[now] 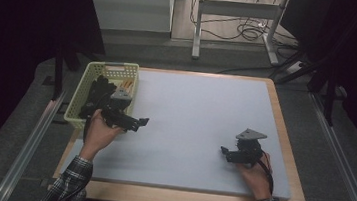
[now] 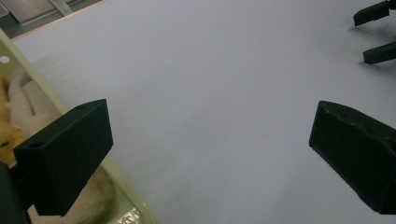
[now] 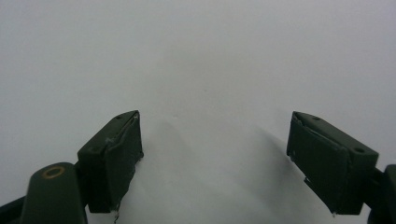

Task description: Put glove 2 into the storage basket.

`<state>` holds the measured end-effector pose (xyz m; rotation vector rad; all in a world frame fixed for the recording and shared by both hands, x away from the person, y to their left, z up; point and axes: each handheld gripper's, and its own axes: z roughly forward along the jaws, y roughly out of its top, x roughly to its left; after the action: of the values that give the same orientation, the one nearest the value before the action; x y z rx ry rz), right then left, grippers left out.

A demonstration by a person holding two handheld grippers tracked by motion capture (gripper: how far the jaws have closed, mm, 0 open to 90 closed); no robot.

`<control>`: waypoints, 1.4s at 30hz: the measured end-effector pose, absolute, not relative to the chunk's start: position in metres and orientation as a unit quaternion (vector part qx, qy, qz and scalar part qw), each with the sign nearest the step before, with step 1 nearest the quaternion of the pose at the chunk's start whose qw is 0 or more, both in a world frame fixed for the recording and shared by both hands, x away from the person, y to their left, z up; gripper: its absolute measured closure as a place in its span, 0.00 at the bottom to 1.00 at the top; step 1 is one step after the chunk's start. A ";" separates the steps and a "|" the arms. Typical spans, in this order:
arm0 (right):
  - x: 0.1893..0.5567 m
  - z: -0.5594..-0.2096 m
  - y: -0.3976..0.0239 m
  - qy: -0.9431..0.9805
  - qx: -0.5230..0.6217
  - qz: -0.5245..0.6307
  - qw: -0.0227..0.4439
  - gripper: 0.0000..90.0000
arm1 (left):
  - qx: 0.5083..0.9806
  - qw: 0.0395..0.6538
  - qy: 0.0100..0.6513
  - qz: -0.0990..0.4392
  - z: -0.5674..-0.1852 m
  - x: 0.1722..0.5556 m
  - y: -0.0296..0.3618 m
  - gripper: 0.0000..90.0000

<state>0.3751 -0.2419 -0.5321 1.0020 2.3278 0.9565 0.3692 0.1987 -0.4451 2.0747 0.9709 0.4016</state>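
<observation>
My left gripper (image 1: 139, 123) hovers at the left of the pale grey mat (image 1: 200, 113), just right of a yellow-green basket (image 1: 77, 101). Its jaws point right and stand wide open with nothing between them (image 2: 210, 140). My right gripper (image 1: 225, 154) is low over the mat's right front part, jaws pointing left. It too is open and holds nothing (image 3: 215, 140). In the left gripper view the right gripper's two fingertips (image 2: 376, 13) show far off at the top right.
The basket holds dark items (image 1: 98, 92) and something beige and orange (image 1: 126, 84); a beige plush thing (image 2: 23, 98) lies behind the basket's rim (image 2: 133, 207). The mat lies on a wooden table (image 1: 283, 136). Beyond it are a table frame (image 1: 197, 27) and floor cables (image 1: 249, 30).
</observation>
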 end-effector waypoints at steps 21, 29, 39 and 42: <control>0.375 -0.532 -0.242 0.839 0.361 0.345 0.215 0.20 | 0.826 0.408 0.358 0.150 -0.456 0.352 0.174 0.00; 0.375 -0.532 -0.242 0.840 0.361 0.344 0.216 0.20 | 0.831 0.411 0.345 0.148 -0.459 0.343 0.165 0.00; 0.375 -0.532 -0.242 0.840 0.360 0.344 0.216 0.20 | 0.834 0.412 0.337 0.147 -0.467 0.334 0.156 0.00; 0.375 -0.532 -0.242 0.840 0.360 0.344 0.216 0.20 | 0.834 0.413 0.335 0.145 -0.469 0.331 0.155 0.00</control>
<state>0.3749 -0.2419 -0.5320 0.9982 2.3264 0.9540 0.3312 0.1546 -0.4695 2.0972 0.8425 0.3637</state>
